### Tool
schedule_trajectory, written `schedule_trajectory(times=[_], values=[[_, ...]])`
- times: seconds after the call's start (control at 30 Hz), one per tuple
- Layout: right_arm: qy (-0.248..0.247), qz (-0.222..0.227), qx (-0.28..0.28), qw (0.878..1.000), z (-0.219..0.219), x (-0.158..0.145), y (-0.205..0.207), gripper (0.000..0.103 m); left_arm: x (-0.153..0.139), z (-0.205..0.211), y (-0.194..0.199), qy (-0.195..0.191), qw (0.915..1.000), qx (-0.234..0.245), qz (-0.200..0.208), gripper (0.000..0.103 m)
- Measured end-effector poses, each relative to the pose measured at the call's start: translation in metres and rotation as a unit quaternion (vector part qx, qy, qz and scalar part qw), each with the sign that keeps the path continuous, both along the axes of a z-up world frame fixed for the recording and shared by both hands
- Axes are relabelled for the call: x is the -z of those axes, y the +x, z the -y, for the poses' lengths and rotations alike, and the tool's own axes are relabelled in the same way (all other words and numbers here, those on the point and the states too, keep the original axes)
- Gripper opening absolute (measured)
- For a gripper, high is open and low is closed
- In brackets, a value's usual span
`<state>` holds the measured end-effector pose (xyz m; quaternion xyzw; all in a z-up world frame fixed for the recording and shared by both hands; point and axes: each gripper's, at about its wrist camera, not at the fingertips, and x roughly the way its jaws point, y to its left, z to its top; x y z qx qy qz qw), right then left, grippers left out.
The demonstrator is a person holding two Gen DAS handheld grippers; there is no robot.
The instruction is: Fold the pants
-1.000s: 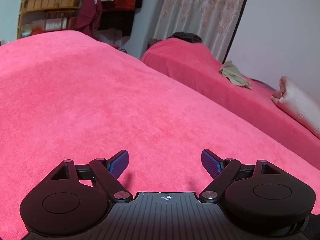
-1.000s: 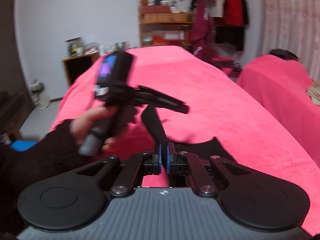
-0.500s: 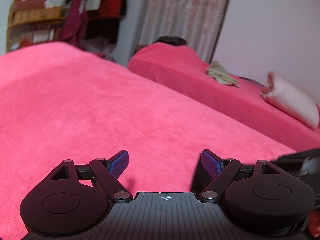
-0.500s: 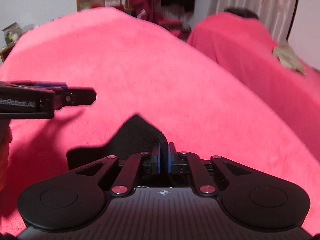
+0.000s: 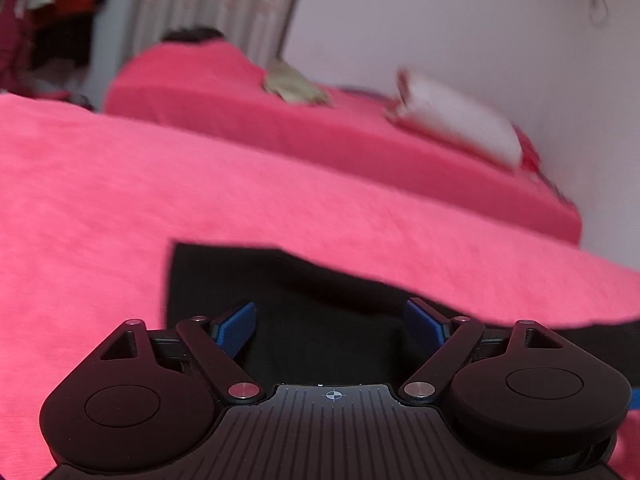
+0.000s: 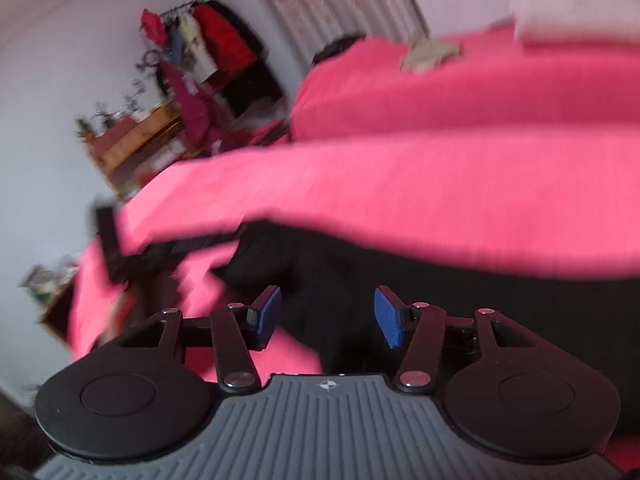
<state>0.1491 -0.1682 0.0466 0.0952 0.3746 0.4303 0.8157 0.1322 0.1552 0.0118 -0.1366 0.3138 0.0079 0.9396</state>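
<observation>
The black pants (image 5: 304, 300) lie flat on the pink blanket (image 5: 100, 200) of the near bed. My left gripper (image 5: 331, 326) is open and empty, just above the pants' near part. In the right wrist view the pants (image 6: 440, 292) spread dark across the lower right. My right gripper (image 6: 327, 316) is open and empty over their edge. The left gripper's dark body (image 6: 120, 248) shows blurred at the left of that view.
A second pink-covered bed (image 5: 320, 132) stands behind, with a beige garment (image 5: 296, 86) and a white pillow (image 5: 460, 120) on it. A wall runs along its right. A clothes rack (image 6: 208, 48) and a wooden shelf (image 6: 132, 140) stand at the far end.
My right gripper has opened and let go of the black pants, which now lie on the blanket. Both views have swung right; the left gripper now hangs over the pants.
</observation>
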Motion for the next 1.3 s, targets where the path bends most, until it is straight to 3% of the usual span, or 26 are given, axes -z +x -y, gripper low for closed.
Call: schedule_trajectory(times=[0.07,0.2,0.3,0.37,0.43,0.47,0.5,0.57,0.63,0.67,0.7,0.73,0.77,0.8,0.83,0.87,0.9,1.0,1.03,1.1,1.13,1.2,1.3], values=[[-0.010,0.018,-0.005,1.000,0.000,0.004,-0.017,0.058,0.013,0.001,0.008,0.017,0.9997,-0.004,-0.019,0.103],[-0.020,0.016,0.004,1.000,-0.016,0.012,-0.009,0.058,0.016,0.007,0.005,0.047,0.9988,0.004,-0.010,0.103],[-0.003,-0.048,0.047,0.998,-0.017,0.030,0.010,0.058,0.016,0.011,0.005,0.063,0.9979,0.006,-0.012,0.103],[0.046,-0.078,0.070,0.993,-0.012,0.034,0.019,0.060,0.017,0.009,0.005,0.059,0.9982,0.007,-0.011,0.103],[0.045,-0.083,0.038,0.995,-0.025,0.036,0.019,0.067,0.017,0.007,0.005,0.051,0.9986,0.007,-0.010,0.103],[0.018,-0.054,0.002,0.998,-0.037,0.033,0.013,0.077,0.016,0.006,0.004,0.047,0.9988,0.007,-0.009,0.103],[-0.020,-0.009,-0.033,0.999,-0.052,0.030,0.005,0.081,0.016,0.006,0.004,0.044,0.9990,0.007,-0.009,0.103],[-0.080,0.061,-0.080,0.992,-0.075,0.028,-0.006,0.088,0.016,0.005,0.003,0.044,0.9990,0.007,-0.008,0.103],[-0.118,0.114,-0.098,0.982,-0.088,0.031,-0.005,0.086,0.015,0.006,0.004,0.045,0.9990,0.007,-0.008,0.103],[-0.124,0.140,-0.088,0.978,-0.089,0.032,0.000,0.081,0.015,0.006,0.004,0.045,0.9989,0.007,-0.008,0.103],[-0.119,0.138,-0.066,0.981,-0.087,0.035,0.010,0.079,0.015,0.006,0.004,0.044,0.9990,0.007,-0.008,0.103],[-0.098,0.103,-0.049,0.989,-0.084,0.040,0.022,0.078,0.015,0.006,0.004,0.044,0.9990,0.007,-0.008,0.103],[-0.075,0.055,-0.057,0.994,-0.084,0.047,0.031,0.078,0.015,0.006,0.004,0.045,0.9989,0.007,-0.008,0.103],[-0.064,0.044,-0.078,0.994,-0.086,0.051,0.030,0.078,0.015,0.005,0.003,0.044,0.9990,0.008,-0.007,0.103],[-0.061,0.051,-0.107,0.991,-0.090,0.050,0.023,0.076,0.015,0.005,0.003,0.042,0.9990,0.008,-0.007,0.103],[-0.049,0.025,-0.144,0.988,-0.093,0.048,0.018,0.070,0.015,0.004,0.003,0.041,0.9991,0.008,-0.007,0.103],[-0.035,0.004,-0.159,0.987,-0.093,0.044,0.011,0.070,0.014,0.005,0.003,0.040,0.9992,0.009,-0.006,0.103],[0.001,0.041,-0.241,0.970,-0.082,0.024,-0.022,0.073,0.013,0.003,0.002,0.030,0.9994,0.014,-0.003,0.103],[-0.003,0.034,-0.250,0.968,-0.081,0.027,-0.025,0.073,0.013,0.003,0.003,0.033,0.9993,0.014,-0.004,0.103],[-0.063,0.012,-0.213,0.975,-0.087,0.042,-0.018,0.072,0.013,0.005,0.003,0.043,0.9990,0.014,-0.006,0.103],[-0.061,0.009,-0.196,0.979,-0.084,0.044,-0.016,0.064,0.013,0.006,0.002,0.047,0.9988,0.015,-0.006,0.103],[-0.039,-0.012,-0.179,0.983,-0.073,0.040,-0.015,0.069,0.013,0.007,0.001,0.056,0.9983,0.014,-0.008,0.103],[-0.023,0.009,-0.153,0.988,-0.045,0.028,-0.022,0.073,0.013,0.007,-0.001,0.069,0.9975,0.010,-0.014,0.103]])
